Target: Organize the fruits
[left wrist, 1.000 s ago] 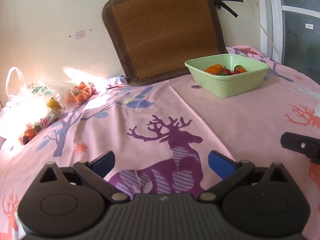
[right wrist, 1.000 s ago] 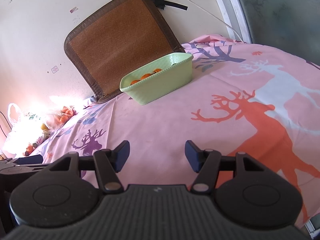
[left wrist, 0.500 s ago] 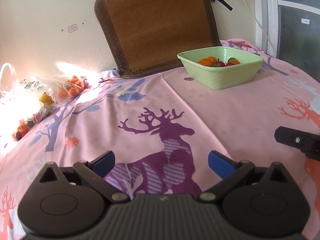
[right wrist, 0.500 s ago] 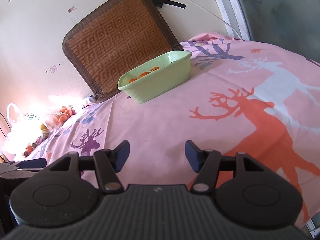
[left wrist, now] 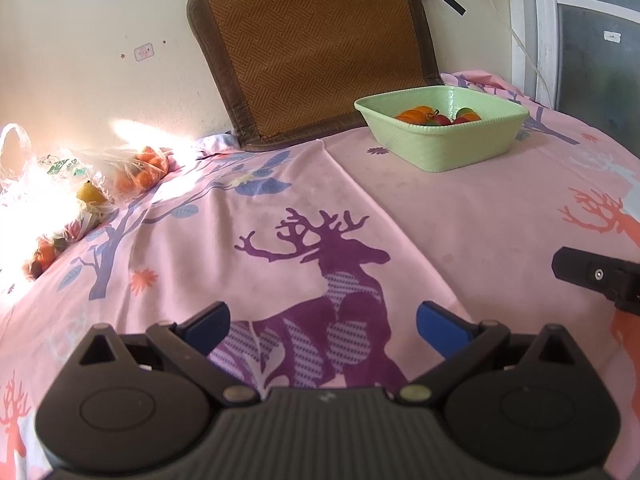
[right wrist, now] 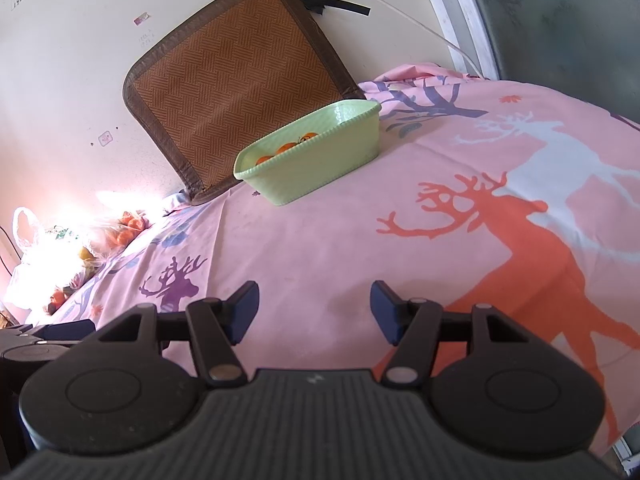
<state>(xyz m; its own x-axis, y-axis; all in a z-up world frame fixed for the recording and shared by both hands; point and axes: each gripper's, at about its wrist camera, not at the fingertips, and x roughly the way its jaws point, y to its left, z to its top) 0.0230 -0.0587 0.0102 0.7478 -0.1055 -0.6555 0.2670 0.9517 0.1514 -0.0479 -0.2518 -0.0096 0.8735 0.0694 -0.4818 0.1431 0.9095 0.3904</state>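
A light green basket stands at the far right of the pink deer-print cloth; orange, red and green fruits lie in it. It also shows in the right wrist view. Clear plastic bags of fruit lie at the far left in bright sunlight, also in the right wrist view. My left gripper is open and empty, low over the purple deer print. My right gripper is open and empty over bare cloth. Its side shows at the right edge of the left wrist view.
A brown woven mat leans against the cream wall behind the basket. A white cable runs down the wall beside a door frame at right. The cloth falls away at the near right edge.
The left gripper has shifted a little, so the basket and bags sit slightly differently in its view. The right gripper's view has barely changed. Both grippers stay open.
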